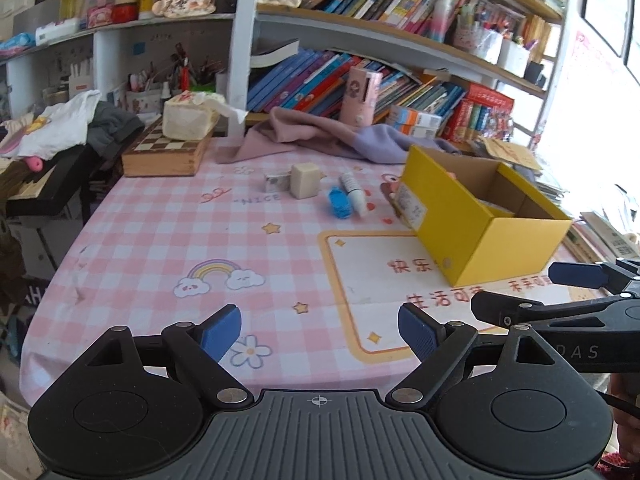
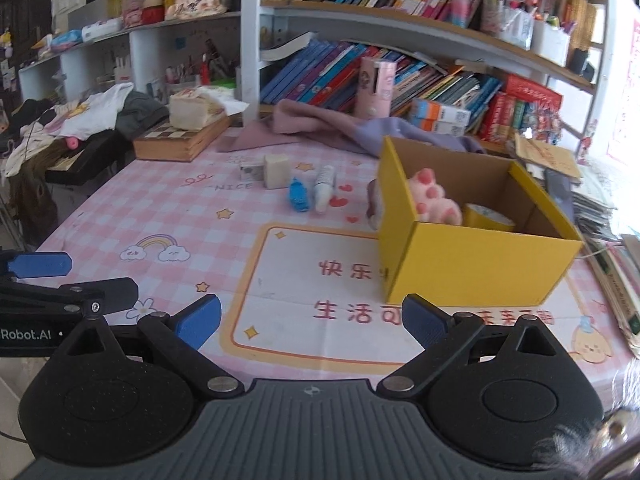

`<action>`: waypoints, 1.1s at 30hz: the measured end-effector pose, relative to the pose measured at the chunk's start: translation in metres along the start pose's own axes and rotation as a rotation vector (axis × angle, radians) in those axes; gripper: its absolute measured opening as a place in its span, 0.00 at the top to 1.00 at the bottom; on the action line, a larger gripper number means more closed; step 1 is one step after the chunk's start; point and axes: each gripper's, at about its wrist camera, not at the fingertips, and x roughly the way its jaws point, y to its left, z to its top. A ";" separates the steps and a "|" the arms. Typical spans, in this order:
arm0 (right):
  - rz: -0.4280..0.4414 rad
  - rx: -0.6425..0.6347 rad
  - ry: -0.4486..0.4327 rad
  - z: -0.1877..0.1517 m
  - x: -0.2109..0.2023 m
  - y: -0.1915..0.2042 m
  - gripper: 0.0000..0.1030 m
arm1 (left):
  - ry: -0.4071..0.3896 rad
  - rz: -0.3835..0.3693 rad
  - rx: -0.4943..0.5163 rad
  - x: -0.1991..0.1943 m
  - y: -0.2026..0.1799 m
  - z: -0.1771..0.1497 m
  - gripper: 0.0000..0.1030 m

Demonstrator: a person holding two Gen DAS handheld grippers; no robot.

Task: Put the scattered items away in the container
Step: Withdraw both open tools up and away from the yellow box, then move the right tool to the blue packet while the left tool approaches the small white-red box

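Note:
A yellow cardboard box (image 1: 486, 236) (image 2: 472, 256) stands open on the right of the table. It holds a pink paw toy (image 2: 434, 196) and a yellow tape roll (image 2: 488, 216). Left of it lie a white tube (image 1: 354, 194) (image 2: 325, 189), a blue item (image 1: 340, 202) (image 2: 298, 195), a cream block (image 1: 305, 180) (image 2: 276, 171) and a small grey box (image 1: 276, 181) (image 2: 250, 171). A small item (image 2: 373, 202) lies against the box's left wall. My left gripper (image 1: 320, 330) and right gripper (image 2: 312, 322) are both open and empty, near the table's front edge.
A pink checked tablecloth (image 1: 160, 240) covers the table. A wooden chess box (image 1: 166, 154) with a tissue pack sits at the back left. A pink-purple cloth (image 1: 320, 136) and a pink canister (image 1: 360, 96) lie before full bookshelves. Paper stacks (image 2: 600, 208) sit right.

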 end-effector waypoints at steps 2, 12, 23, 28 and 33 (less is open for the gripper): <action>0.010 -0.003 0.002 0.004 0.009 0.002 0.07 | 0.008 0.010 -0.001 0.007 0.005 0.004 0.15; 0.031 -0.021 0.017 0.041 0.074 0.004 0.34 | 0.001 0.033 0.046 0.059 0.020 0.049 0.15; 0.051 -0.029 0.042 0.080 0.149 0.002 0.42 | -0.006 0.018 0.115 0.133 0.028 0.101 0.17; 0.048 -0.052 0.066 0.093 0.186 0.006 0.47 | 0.024 0.024 0.132 0.172 0.036 0.118 0.18; 0.054 -0.043 0.117 0.101 0.226 0.007 0.57 | 0.077 0.041 0.170 0.217 0.046 0.128 0.30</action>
